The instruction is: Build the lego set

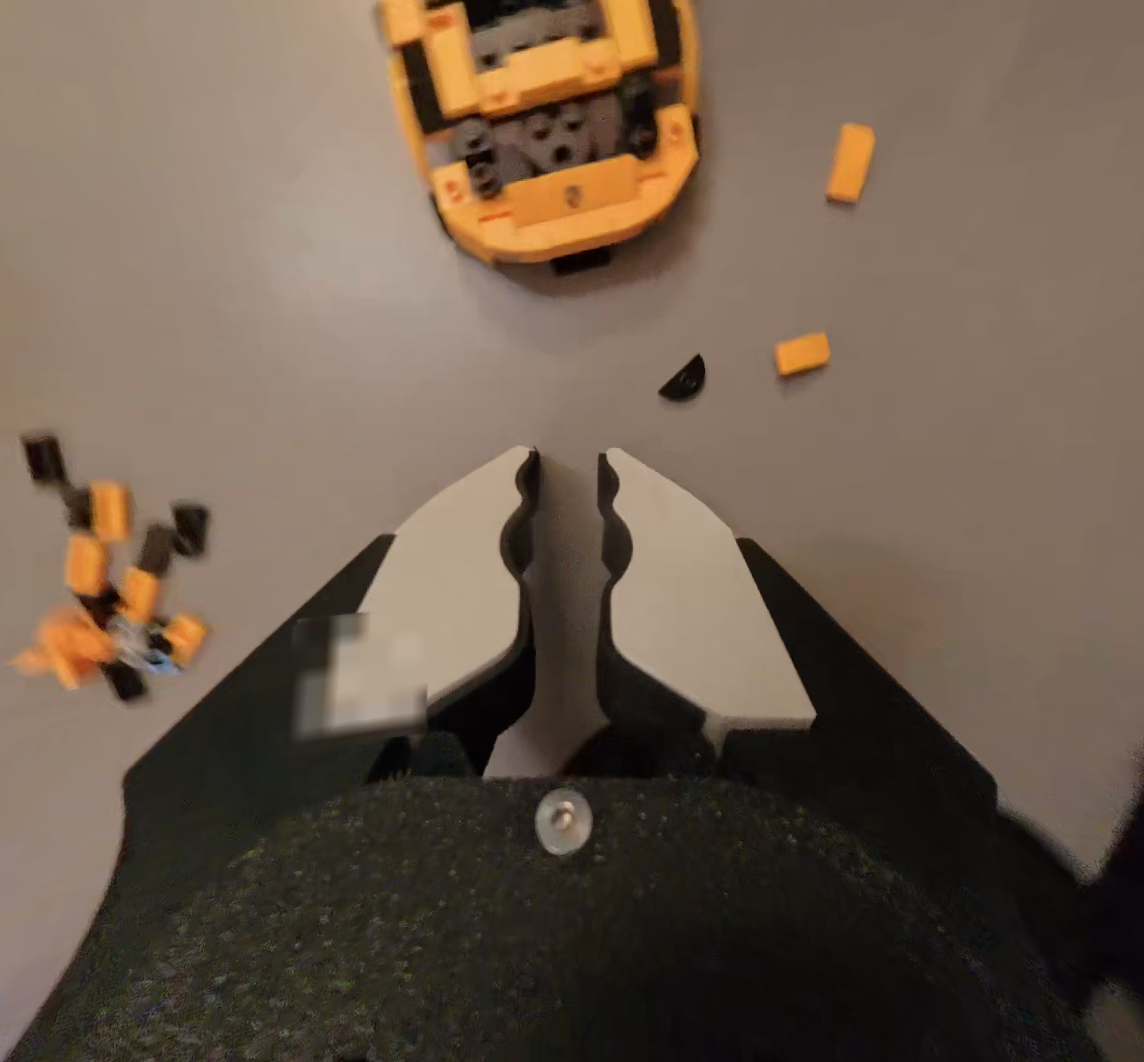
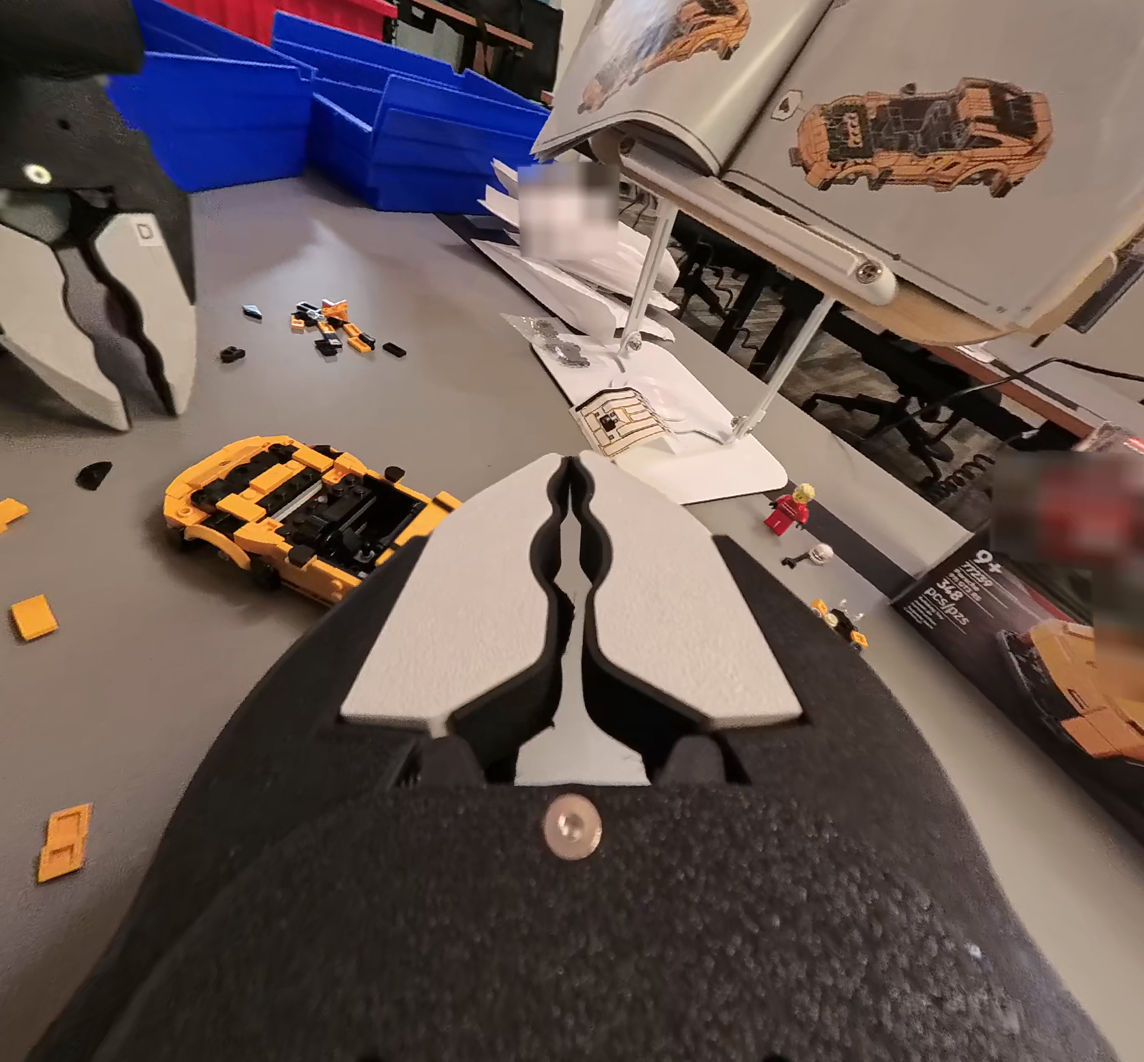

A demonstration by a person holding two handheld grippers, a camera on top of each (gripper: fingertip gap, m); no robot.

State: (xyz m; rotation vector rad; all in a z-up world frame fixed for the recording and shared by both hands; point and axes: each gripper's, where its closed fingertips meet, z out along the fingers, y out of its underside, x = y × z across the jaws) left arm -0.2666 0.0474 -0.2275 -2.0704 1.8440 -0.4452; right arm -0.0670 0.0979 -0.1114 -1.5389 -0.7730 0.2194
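A partly built orange and black lego car (image 1: 545,103) stands on the grey table, ahead of my left gripper (image 1: 568,459). The left gripper is narrowly open and empty, held above the table. A black half-round piece (image 1: 682,379) and two orange tiles (image 1: 801,353) (image 1: 851,170) lie to its front right. In the right wrist view my right gripper (image 2: 569,464) is shut and empty, to the right of the car (image 2: 291,512). The left gripper (image 2: 148,413) hovers beyond the car at the upper left.
A pile of small orange and black pieces (image 1: 111,586) lies to the left. An open instruction booklet (image 2: 866,72) rests on a white stand. Blue bins (image 2: 309,116), a sticker sheet (image 2: 619,419), a red minifigure (image 2: 789,509) and the set's box (image 2: 1052,661) surround the work area. My right fingertips sit around 25 cm from my left ones. From my right tips it is roughly 25 cm to the red minifigure (image 2: 789,509); from my left, 40 cm.
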